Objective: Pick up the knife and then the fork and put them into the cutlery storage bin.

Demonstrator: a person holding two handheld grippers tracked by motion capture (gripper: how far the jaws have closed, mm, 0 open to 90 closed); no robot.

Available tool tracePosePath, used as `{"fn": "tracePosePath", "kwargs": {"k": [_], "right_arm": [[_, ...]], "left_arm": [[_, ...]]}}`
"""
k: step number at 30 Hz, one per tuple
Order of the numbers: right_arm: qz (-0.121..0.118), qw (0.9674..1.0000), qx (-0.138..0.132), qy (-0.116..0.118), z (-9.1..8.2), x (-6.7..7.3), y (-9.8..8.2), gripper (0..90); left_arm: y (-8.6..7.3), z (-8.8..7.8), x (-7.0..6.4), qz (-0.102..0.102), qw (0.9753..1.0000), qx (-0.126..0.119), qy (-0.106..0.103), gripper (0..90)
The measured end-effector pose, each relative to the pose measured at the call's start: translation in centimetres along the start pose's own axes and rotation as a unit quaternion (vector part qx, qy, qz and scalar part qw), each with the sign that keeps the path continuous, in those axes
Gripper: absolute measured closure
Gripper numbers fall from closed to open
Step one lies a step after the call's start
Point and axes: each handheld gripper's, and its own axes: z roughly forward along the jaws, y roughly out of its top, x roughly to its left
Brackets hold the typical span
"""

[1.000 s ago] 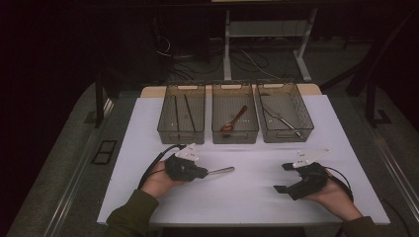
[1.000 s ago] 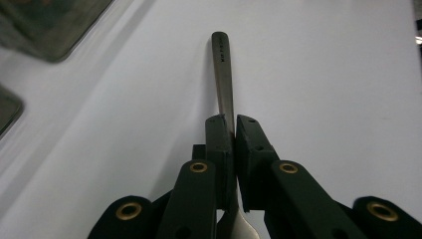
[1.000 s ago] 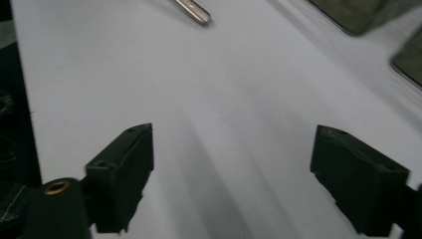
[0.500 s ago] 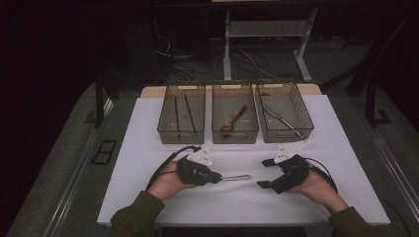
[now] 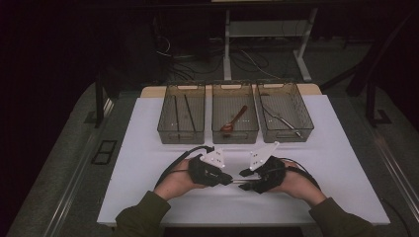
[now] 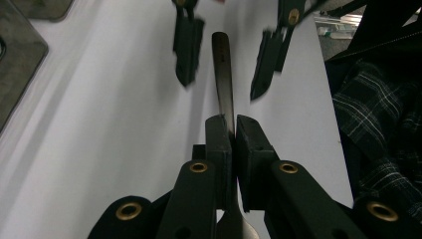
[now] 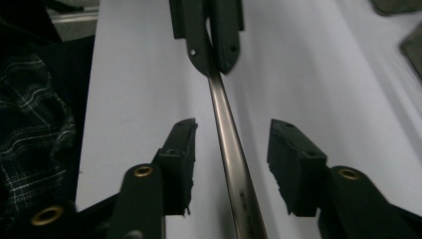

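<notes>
A slim metal utensil (image 5: 238, 181) is held level just above the white table (image 5: 148, 148), near its front middle. My left gripper (image 5: 228, 180) is shut on it; in the left gripper view its jaws (image 6: 233, 119) pinch the handle (image 6: 222, 74), which runs away from the camera. My right gripper (image 5: 244, 180) faces it from the right. In the right gripper view the handle (image 7: 231, 149) lies between the right gripper's (image 7: 234, 127) two jaws with a gap on each side. Those jaws have just been closing and do not touch the handle.
Three clear bins stand in a row at the back of the table. The left bin (image 5: 180, 134) holds thin dark sticks, the middle bin (image 5: 234, 135) a reddish-brown spoon (image 5: 234, 119), and the right bin (image 5: 289, 134) a metal utensil (image 5: 281, 118). Dark floor and cables lie beyond.
Both hands have come together at the table's front middle. The right gripper's jaws have narrowed around the free end of the utensil that the left gripper carries.
</notes>
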Motion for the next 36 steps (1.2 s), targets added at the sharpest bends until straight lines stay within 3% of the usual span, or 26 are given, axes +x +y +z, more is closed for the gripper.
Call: {"fn": "tracePosePath", "kwargs": {"k": [1,10,16,18,20,24,28,30,32,36], "right_arm": [[-0.002,1.0000,0.001,0.006,0.3,0.0,0.2,58.9],[-0.024,0.9990,0.031,0.022,1.4,0.3,1.2,78.4],[-0.027,0.9985,0.033,0.034,1.4,0.4,1.3,80.8],[-0.025,0.9984,0.036,0.037,1.5,0.5,1.2,81.0],[-0.024,0.9984,0.033,0.038,1.4,0.4,1.1,81.1],[-0.020,0.9987,0.037,0.028,1.2,0.2,0.9,81.1],[-0.012,0.9992,0.033,0.019,0.9,-0.2,0.6,81.1],[-0.011,0.9993,0.033,0.009,0.5,-0.5,0.4,81.2],[-0.006,0.9995,0.032,0.001,0.1,-0.9,0.2,81.2],[0.017,0.9992,0.032,-0.016,-0.8,-1.7,-0.6,81.2]], "left_arm": [[0.1,0.1,-0.1,-0.007,1.0000,-0.002,-0.003,83.9],[0.8,0.6,-0.2,0.018,0.9998,0.009,-0.005,83.9],[0.7,0.6,-0.3,0.027,0.9996,0.006,-0.011,83.2],[0.6,0.5,-0.3,0.027,0.9996,-0.004,-0.004,79.2],[0.5,0.3,-0.1,0.020,0.9997,-0.014,0.001,68.1],[-0.1,-0.5,0.2,-0.008,0.9990,-0.042,0.009,54.7],[-1.2,-1.8,0.4,-0.044,0.9960,-0.072,0.029,46.8],[-2.0,-2.5,0.3,-0.068,0.9930,-0.085,0.047,43.4],[-2.9,-3.3,0.3,-0.077,0.9904,-0.093,0.066,40.1],[-4.7,-4.5,0.2,-0.117,0.9820,-0.111,0.099,35.6]]}}
